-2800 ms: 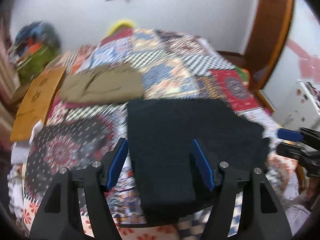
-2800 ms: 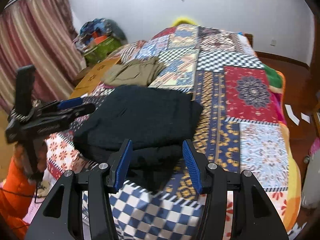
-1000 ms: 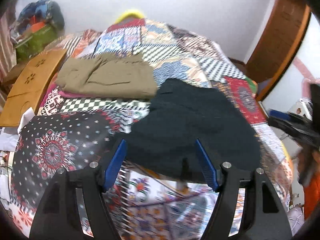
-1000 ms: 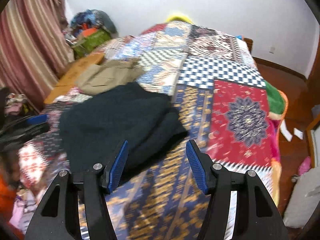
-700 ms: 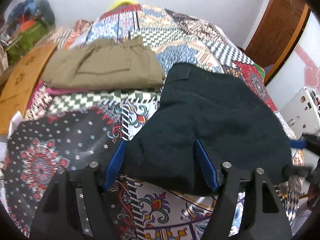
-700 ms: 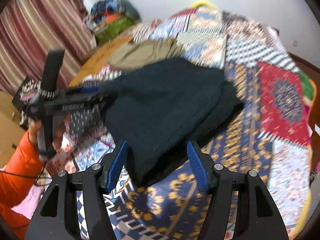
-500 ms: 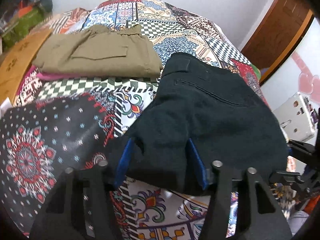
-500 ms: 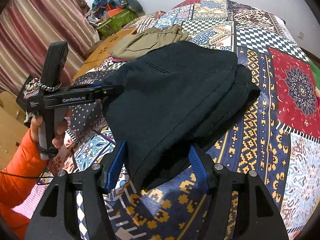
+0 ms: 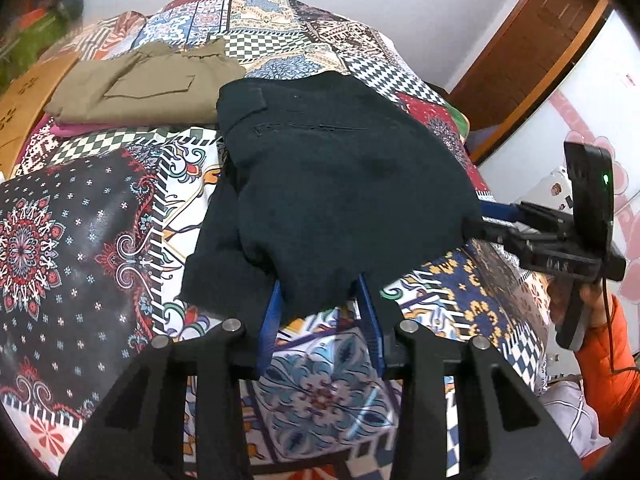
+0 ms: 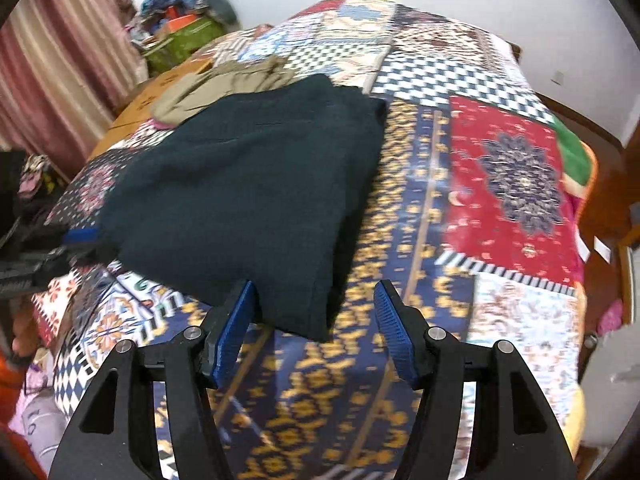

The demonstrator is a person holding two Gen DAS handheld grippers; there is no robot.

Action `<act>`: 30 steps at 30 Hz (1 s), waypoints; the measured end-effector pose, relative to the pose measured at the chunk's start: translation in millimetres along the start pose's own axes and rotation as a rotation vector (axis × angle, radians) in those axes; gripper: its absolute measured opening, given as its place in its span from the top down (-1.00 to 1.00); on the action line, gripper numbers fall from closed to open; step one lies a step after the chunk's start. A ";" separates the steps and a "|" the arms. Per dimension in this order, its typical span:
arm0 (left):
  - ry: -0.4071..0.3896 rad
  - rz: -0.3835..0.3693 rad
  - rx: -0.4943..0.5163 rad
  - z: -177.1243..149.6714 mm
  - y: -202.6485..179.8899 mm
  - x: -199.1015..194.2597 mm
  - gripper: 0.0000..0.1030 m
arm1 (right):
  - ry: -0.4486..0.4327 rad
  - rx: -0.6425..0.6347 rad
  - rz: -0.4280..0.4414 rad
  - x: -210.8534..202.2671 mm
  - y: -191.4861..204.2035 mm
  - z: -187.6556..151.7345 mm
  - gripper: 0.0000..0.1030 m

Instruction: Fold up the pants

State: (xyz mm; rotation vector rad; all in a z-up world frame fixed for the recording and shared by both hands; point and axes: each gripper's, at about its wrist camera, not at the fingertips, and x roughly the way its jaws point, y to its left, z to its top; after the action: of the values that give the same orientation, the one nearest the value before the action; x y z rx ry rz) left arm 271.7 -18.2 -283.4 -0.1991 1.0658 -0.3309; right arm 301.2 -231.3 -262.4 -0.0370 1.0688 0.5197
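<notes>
The dark folded pants (image 9: 340,168) lie on the patchwork bedspread (image 9: 80,220). My left gripper (image 9: 320,312) is at their near edge, and a lobe of the dark cloth sits between its blue pads while the jaws are closing. In the right wrist view the pants (image 10: 248,184) spread to the upper left. My right gripper (image 10: 316,320) stands open around their near corner; the cloth lies against the left pad (image 10: 236,320) and leaves a gap to the right one. The right gripper (image 9: 492,216) also shows at the pants' right edge, held by a hand in an orange sleeve (image 9: 612,352).
Folded khaki pants (image 9: 140,88) lie behind the dark ones, next to a wooden board (image 9: 20,108). A brown door (image 9: 540,40) stands at the right. A striped curtain (image 10: 60,60) and a pile of things (image 10: 180,20) are at the far left.
Both grippers came down to the near edge of the dark pants. The left jaws narrowed around the cloth. The right jaws kept their width.
</notes>
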 end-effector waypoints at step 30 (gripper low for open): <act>0.015 0.178 0.072 121.1 50.1 73.5 0.15 | -0.009 -0.072 0.112 35.5 26.0 26.1 -0.02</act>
State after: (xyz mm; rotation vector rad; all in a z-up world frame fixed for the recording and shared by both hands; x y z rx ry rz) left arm 419.3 2.2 -302.5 -0.0369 1.0766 -0.2100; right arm 325.0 -187.4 -273.8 -0.0382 1.0470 0.6589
